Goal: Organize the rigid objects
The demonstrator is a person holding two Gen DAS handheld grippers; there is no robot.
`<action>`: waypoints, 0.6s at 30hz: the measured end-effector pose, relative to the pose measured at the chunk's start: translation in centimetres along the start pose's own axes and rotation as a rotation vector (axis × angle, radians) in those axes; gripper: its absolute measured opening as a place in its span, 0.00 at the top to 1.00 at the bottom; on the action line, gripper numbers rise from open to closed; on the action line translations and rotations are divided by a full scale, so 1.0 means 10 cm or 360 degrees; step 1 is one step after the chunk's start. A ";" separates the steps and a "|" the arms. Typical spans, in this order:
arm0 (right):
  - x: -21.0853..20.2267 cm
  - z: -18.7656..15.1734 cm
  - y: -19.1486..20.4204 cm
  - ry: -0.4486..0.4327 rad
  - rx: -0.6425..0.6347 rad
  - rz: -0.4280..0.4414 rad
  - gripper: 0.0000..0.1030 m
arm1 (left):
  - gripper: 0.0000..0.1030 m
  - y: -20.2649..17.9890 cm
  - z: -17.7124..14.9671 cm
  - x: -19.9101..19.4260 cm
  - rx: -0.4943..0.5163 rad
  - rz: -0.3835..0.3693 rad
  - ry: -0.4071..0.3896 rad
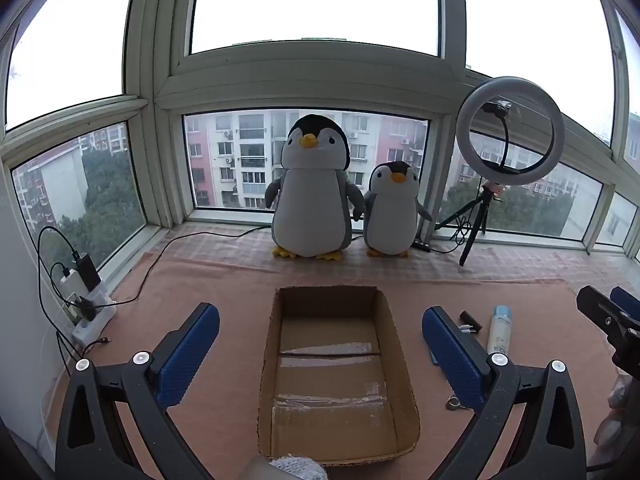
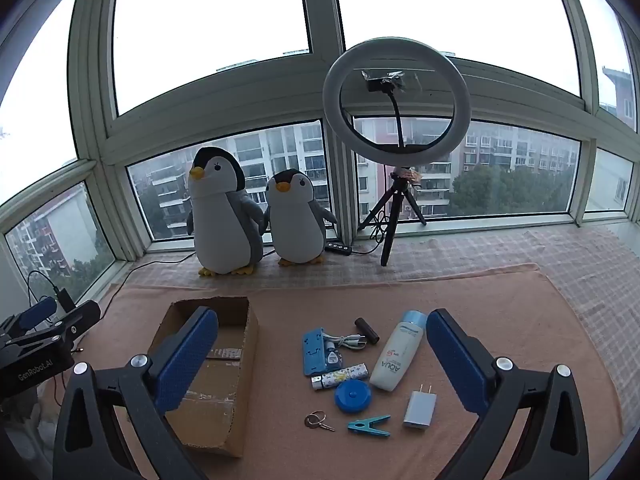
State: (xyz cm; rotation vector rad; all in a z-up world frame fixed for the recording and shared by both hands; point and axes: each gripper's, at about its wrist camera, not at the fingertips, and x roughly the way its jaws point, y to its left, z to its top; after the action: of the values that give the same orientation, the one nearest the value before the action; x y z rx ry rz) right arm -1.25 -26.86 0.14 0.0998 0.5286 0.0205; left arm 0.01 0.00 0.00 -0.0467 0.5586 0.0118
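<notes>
On the bottle [image 2: 396,354] — "AQUA", gripper [image 2: 24,354] — "GenRobot.AI"

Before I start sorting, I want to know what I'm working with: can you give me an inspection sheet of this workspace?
Surface: pink mat over a checked cloth.
Job's things: empty cardboard box; beside it AQUA bottle, blue round case, white charger, teal clothespin, keys, patterned tube, dark cylinder, blue holder with cable.
Clutter: two plush penguins.
Grippers: left gripper and right gripper, jaws open, empty.
Cables: power strip with leads, far left.
Surroundings: ring light on tripod, windows.
</notes>
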 end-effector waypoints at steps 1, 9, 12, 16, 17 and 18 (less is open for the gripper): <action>0.00 0.00 0.00 -0.0005 0.0000 0.0000 0.00 | 0.00 0.00 0.00 0.00 -0.0005 -0.0004 -0.0002; 0.00 0.00 -0.01 -0.0002 0.0002 -0.0002 0.00 | 0.00 -0.01 -0.02 0.03 0.0001 -0.0004 -0.0002; 0.01 0.00 0.02 -0.0003 -0.0004 -0.0004 0.00 | 0.00 -0.02 -0.03 0.05 0.0004 -0.0004 -0.0003; 0.01 0.00 0.01 -0.0002 -0.0009 -0.0003 0.00 | 0.00 -0.04 -0.03 0.04 0.0001 -0.0007 -0.0003; 0.01 0.00 0.01 -0.0002 -0.0008 -0.0004 0.00 | 0.00 -0.04 -0.03 0.04 0.0002 -0.0007 -0.0004; 0.01 0.00 0.00 -0.0001 -0.0008 -0.0004 0.00 | 0.00 -0.04 -0.03 0.04 0.0002 -0.0006 -0.0004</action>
State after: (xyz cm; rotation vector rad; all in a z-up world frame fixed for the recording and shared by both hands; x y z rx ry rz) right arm -1.20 -26.82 0.12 0.0940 0.5278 0.0195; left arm 0.18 -0.42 -0.44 -0.0464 0.5560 0.0076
